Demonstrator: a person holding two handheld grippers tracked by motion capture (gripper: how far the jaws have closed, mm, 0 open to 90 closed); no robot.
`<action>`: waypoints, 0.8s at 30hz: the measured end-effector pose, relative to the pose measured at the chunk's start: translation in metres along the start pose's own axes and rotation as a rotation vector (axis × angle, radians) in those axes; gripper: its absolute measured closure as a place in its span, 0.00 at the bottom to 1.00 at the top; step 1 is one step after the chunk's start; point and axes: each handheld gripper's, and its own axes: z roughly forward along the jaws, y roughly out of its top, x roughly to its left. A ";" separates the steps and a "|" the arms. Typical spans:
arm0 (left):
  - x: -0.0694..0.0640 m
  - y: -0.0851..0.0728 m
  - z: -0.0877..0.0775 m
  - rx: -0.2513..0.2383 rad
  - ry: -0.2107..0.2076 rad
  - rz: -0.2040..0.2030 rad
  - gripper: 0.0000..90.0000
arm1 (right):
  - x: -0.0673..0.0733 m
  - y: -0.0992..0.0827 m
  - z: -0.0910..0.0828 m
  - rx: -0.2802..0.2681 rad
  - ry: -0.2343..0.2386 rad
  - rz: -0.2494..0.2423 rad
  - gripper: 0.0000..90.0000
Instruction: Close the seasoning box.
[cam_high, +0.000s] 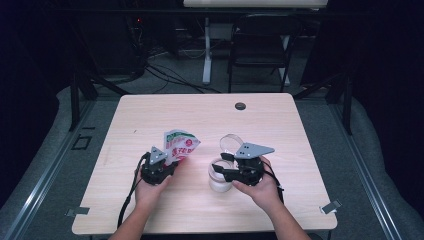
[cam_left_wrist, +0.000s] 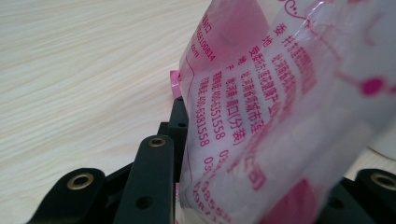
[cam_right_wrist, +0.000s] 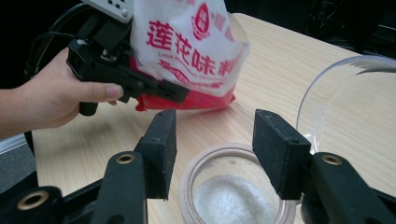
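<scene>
The left gripper clamps a pink seasoning bag at the open jar's nine o'clock, the right gripper gapes above its mouth; tilting too early risks spilling granules onto the table.

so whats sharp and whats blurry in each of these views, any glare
High view: the table is evenly lit and the room behind is dark. Left gripper view: the bag sits so close that its upper part blurs, though the pink print lower down reads sharp. Right gripper view: the jar and bag are crisp, with faint glare on the clear lid.
</scene>
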 end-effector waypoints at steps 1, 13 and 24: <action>0.002 0.000 -0.001 -0.001 0.005 -0.010 0.79 | 0.000 0.000 0.000 0.000 0.001 0.001 0.55; 0.034 -0.001 -0.018 -0.042 0.097 -0.099 0.79 | -0.001 -0.001 0.000 0.001 -0.006 0.003 0.54; 0.060 -0.006 -0.029 -0.055 0.170 -0.173 0.79 | -0.003 -0.001 0.000 -0.002 -0.008 0.008 0.54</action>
